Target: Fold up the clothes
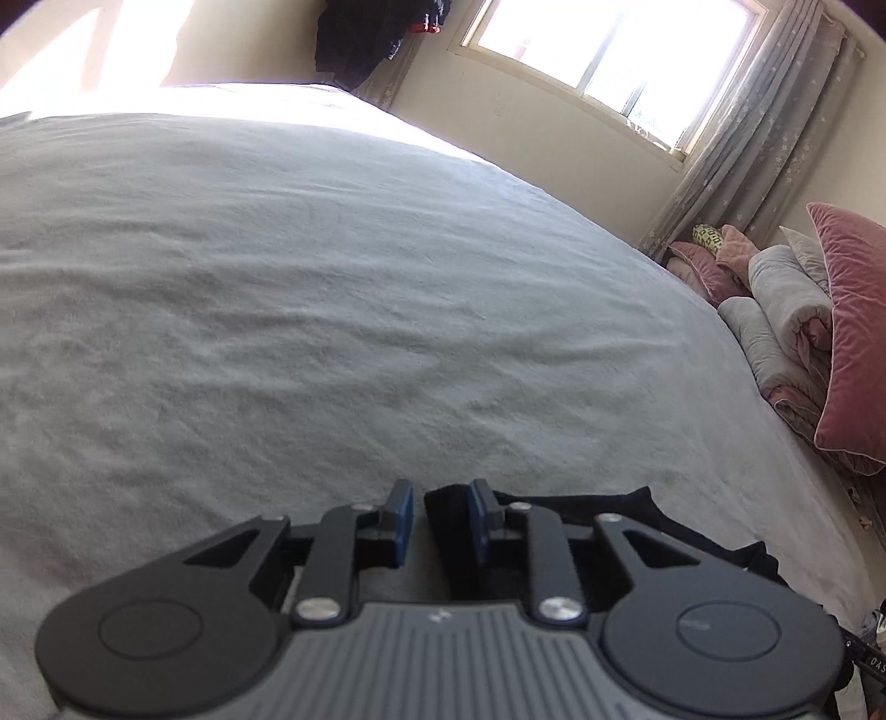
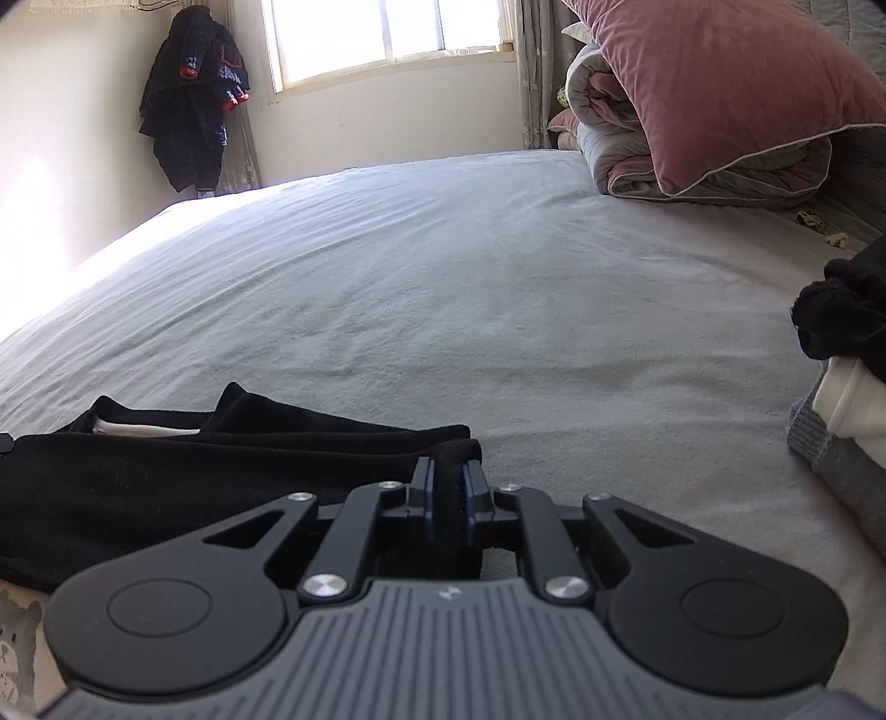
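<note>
A: Where is the garment?

B: The black garment (image 2: pixel 166 471) lies flat on the grey bed sheet (image 2: pixel 443 277), near the edge of the bed closest to the cameras. In the right wrist view it stretches from 9 o'clock in toward the centre, with a strip of white showing in a fold near its far side.

A: And the right gripper (image 2: pixel 449 487)?

B: Its blue pads are drawn close together and pinch a corner of the black cloth, which fills the narrow gap between them.

A: The left gripper (image 1: pixel 441 515)?

B: Its jaws stand a little apart. Black cloth (image 1: pixel 448 548) sits between them against the right-hand pad; bare sheet shows beside the other pad, so I cannot tell whether it truly grips. The rest of the cloth runs off toward 4 o'clock.

A: Anything else on the bed?

B: A pink pillow (image 2: pixel 720 83) leans on a rolled grey quilt (image 2: pixel 614 160) at 1 o'clock in the right view. At 3 o'clock sits a pile of clothes (image 2: pixel 847 387), black on white on grey knit. A dark jacket (image 2: pixel 194 99) hangs in the corner beside the window (image 2: pixel 387 33).
</note>
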